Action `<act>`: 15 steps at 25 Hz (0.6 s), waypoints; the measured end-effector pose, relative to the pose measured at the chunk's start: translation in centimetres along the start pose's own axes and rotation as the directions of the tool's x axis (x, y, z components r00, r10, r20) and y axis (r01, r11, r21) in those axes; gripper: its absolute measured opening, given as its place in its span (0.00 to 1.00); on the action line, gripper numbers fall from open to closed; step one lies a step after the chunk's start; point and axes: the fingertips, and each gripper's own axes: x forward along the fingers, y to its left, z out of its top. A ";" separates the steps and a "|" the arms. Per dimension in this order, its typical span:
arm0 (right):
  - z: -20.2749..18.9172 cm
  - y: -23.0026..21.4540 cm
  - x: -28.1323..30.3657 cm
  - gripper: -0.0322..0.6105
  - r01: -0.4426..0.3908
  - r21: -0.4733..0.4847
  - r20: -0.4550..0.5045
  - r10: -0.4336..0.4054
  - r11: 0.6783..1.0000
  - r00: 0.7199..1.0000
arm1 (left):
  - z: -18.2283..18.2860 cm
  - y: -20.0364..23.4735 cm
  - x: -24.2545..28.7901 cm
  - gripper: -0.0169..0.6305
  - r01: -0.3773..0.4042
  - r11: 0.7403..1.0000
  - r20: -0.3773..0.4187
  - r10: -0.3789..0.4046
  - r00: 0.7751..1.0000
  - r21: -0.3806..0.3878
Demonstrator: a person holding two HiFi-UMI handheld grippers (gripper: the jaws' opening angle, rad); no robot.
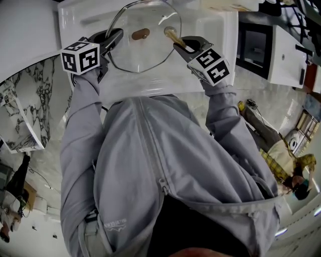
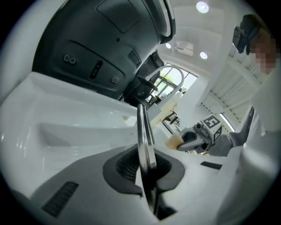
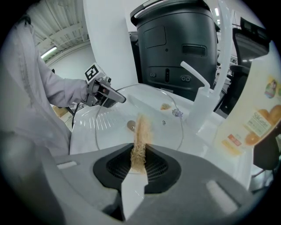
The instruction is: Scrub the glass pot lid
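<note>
Glass pot lid [image 1: 145, 55]: rim clamped tight in left gripper [image 1: 118, 35], lying near-flat over sink [image 1: 220, 65]. Right gripper [image 1: 179, 46] clenched on fibre scrubber [image 1: 173, 36], tip at lid.

I held the glass pot lid [image 1: 145, 52] over the sink [image 1: 220, 60], left gripper [image 1: 116, 36] on its left rim, right gripper [image 1: 181, 45] with scrub pad [image 1: 172, 35] at its right, tap [image 3: 199, 94] behind.

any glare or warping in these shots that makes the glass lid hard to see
Head view: fisheye bends the sink edges; the glass lid shows mainly by its bright rim. Left gripper view: lid edge-on, very close; ceiling lights glare above. Right gripper view: streaky reflections on the lid, scrub pad slightly soft.
</note>
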 end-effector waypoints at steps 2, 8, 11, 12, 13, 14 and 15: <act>-0.3 0.3 -0.3 0.14 0.009 0.002 -0.002 -0.009 1.000 1.000 | 1.2 -0.5 -0.9 0.05 -0.011 0.999 0.051 0.008 0.999 0.042; -0.5 1.3 -1.2 0.14 0.029 -0.009 0.019 -0.029 1.000 0.999 | 4.4 -3.1 -3.5 0.05 -0.062 0.970 0.154 0.026 0.988 0.234; -0.3 1.8 -1.5 0.14 0.036 -0.016 0.030 -0.035 0.999 0.999 | 5.4 -4.6 -4.8 0.05 -0.081 0.932 0.179 0.017 0.984 0.354; -0.3 2.0 -1.5 0.14 0.037 -0.018 0.034 -0.037 0.999 0.999 | 5.6 -5.1 -5.1 0.05 -0.088 0.914 0.182 0.016 0.983 0.397; -0.2 2.2 -1.6 0.14 0.040 -0.022 0.038 -0.039 0.999 0.999 | 5.8 -5.6 -5.5 0.05 -0.095 0.893 0.183 0.014 0.983 0.441; -0.2 2.4 -1.8 0.14 0.042 -0.025 0.042 -0.041 0.999 0.998 | 5.9 -6.1 -5.8 0.05 -0.102 0.869 0.182 0.014 0.983 0.484; -0.3 2.6 -1.9 0.14 0.045 -0.027 0.043 -0.044 0.999 0.998 | 6.1 -6.6 -6.1 0.05 -0.107 0.845 0.181 0.012 0.983 0.524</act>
